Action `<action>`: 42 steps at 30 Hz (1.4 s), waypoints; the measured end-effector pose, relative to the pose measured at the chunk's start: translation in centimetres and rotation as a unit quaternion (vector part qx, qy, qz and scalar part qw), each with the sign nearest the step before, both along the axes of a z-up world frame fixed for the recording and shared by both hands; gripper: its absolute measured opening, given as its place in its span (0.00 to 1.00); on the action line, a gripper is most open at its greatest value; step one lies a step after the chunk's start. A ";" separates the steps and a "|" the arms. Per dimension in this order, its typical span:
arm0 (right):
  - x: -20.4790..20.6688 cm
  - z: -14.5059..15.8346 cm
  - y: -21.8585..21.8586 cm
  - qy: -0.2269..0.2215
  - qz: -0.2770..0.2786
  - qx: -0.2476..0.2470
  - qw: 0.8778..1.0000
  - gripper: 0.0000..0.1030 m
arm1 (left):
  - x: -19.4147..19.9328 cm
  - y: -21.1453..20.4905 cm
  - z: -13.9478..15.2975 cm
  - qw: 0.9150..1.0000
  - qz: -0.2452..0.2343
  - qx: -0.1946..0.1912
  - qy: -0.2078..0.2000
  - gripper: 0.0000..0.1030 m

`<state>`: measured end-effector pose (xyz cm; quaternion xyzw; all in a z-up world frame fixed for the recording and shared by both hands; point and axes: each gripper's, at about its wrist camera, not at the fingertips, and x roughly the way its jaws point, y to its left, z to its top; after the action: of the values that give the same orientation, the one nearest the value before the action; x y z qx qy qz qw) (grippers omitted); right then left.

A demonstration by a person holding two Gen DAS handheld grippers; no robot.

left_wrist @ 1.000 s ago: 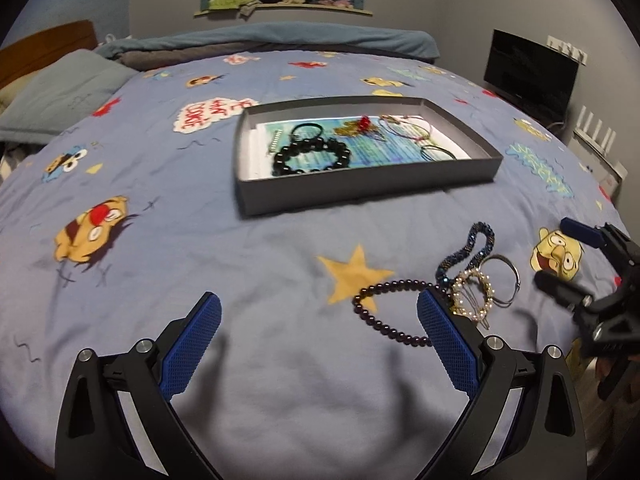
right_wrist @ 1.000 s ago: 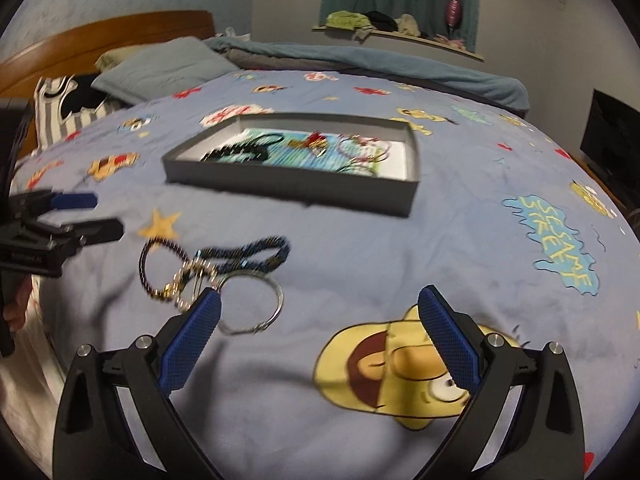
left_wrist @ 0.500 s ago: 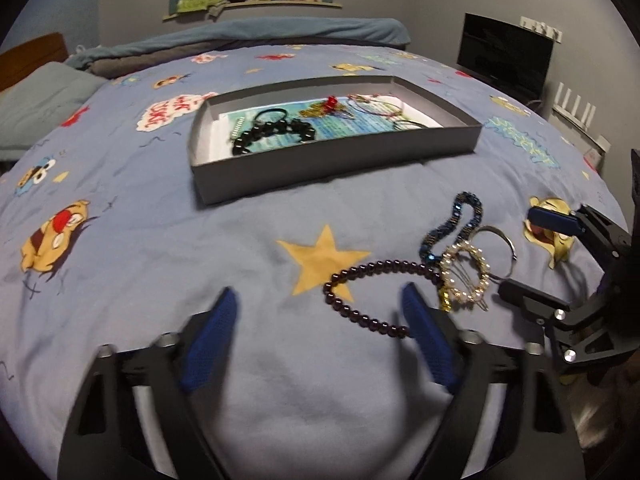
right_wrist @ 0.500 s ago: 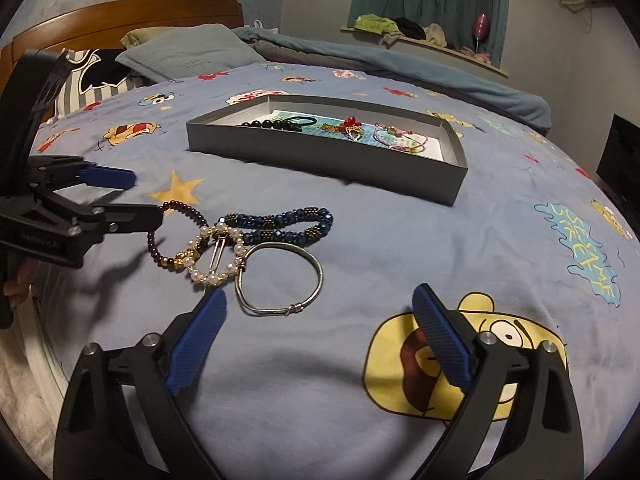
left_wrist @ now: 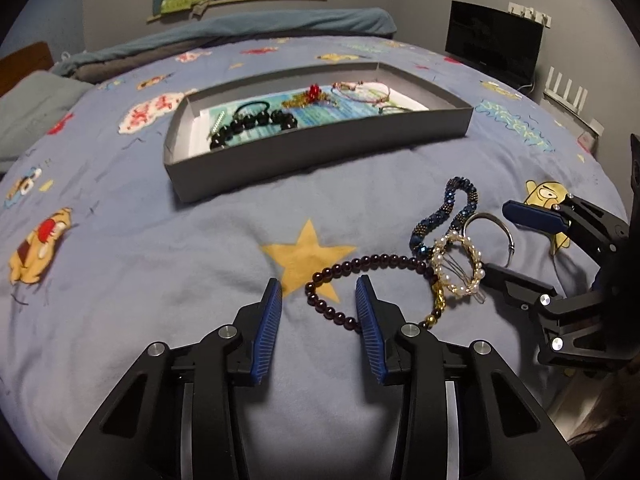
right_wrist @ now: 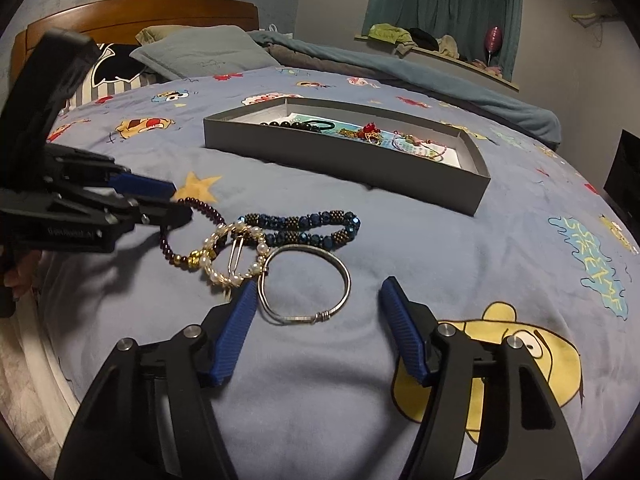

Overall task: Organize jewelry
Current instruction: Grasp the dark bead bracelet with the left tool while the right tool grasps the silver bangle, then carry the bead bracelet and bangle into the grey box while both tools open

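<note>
Several pieces of jewelry lie tangled on the blue bedspread: a dark purple bead bracelet (left_wrist: 372,260) (right_wrist: 212,212), a pearl hair clip (left_wrist: 460,268) (right_wrist: 234,256), a blue beaded bracelet (left_wrist: 448,212) (right_wrist: 304,226) and a silver bangle (left_wrist: 494,216) (right_wrist: 304,319). My left gripper (left_wrist: 318,280) (right_wrist: 182,201) is closing, with the purple bracelet's near end between its blue pads, which do not press on it. My right gripper (right_wrist: 319,282) (left_wrist: 496,238) is also closing, its pads either side of the bangle and apart from it. A grey tray (left_wrist: 320,148) (right_wrist: 340,160) behind holds more jewelry.
A grey pillow (right_wrist: 200,52) and a wooden headboard (right_wrist: 140,12) lie at the far left. A dark screen (left_wrist: 494,40) stands by the bed's right edge. A person's hand (right_wrist: 20,272) shows at the bed's near left edge.
Both grippers have come down and closer to the loose jewelry, and both pairs of jaws have narrowed. The left now straddles the purple bracelet's end, the right the bangle.
</note>
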<state>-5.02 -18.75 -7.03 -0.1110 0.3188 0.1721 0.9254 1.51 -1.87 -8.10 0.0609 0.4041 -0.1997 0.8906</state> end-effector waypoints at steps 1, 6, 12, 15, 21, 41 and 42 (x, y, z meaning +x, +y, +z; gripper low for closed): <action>0.1 0.0 0.0 -0.001 0.001 0.001 1.000 0.60 | 0.2 0.0 -0.1 1.000 0.000 -0.004 0.003 0.39; -0.1 0.0 0.1 -0.007 0.014 0.001 1.000 0.46 | 0.2 -0.1 -0.3 1.000 -0.003 0.005 0.001 0.31; -0.3 0.1 -0.3 -0.009 0.012 0.016 1.000 0.46 | 0.0 -0.1 -0.4 1.000 -0.006 0.028 -0.007 0.10; -0.5 0.3 -0.6 -0.010 0.008 0.024 1.000 0.46 | 0.0 0.2 -0.2 1.000 -0.004 0.023 -0.007 0.07; -1.0 1.0 -1.4 -0.020 -0.006 0.038 0.999 0.46 | -0.6 1.0 1.0 1.000 -0.002 0.006 -0.026 0.06; 5.0 7.4 -2.4 -0.044 -0.029 0.050 0.997 0.46 | 1.9 1.5 10.7 0.991 -0.029 -0.042 -0.125 0.06; 5.9 7.7 -2.4 -0.044 -0.033 0.048 0.997 0.46 | 2.6 1.4 11.1 0.990 -0.030 -0.045 -0.129 0.06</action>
<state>0.84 -21.17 0.68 -0.0631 0.2730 0.1519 0.9479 4.07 -0.45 3.00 0.0577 0.2742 -0.2346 0.9308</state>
